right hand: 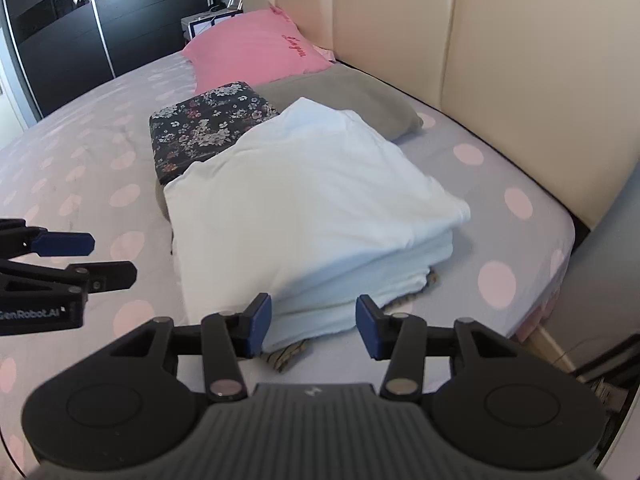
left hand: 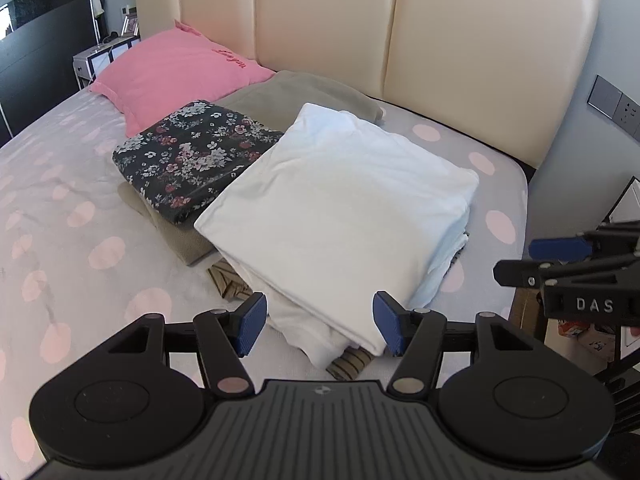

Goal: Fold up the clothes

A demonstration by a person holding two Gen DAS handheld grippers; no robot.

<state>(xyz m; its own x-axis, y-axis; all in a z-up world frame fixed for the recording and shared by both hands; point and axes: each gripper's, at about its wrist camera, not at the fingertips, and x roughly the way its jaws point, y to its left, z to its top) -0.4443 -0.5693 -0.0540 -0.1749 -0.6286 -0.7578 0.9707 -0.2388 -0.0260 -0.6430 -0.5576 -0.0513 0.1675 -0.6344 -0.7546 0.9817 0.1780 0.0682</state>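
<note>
while the folded white garment (left hand: 340, 208) lies just ahead, left gripper (left hand: 320, 326) and right gripper (right hand: 312, 326) gape, released.

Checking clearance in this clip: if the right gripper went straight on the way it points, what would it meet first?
Most likely the near edge of the folded white cotton garment atop the pile; the right gripper stands open and empty before it. Depth is uncertain.

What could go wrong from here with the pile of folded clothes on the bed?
1. The white garment tops a thick pile whose lower layers bulge out at the side; it may slide off.
2. The striped garment sticks out crumpled underneath, so the pile sits unevenly.
</note>
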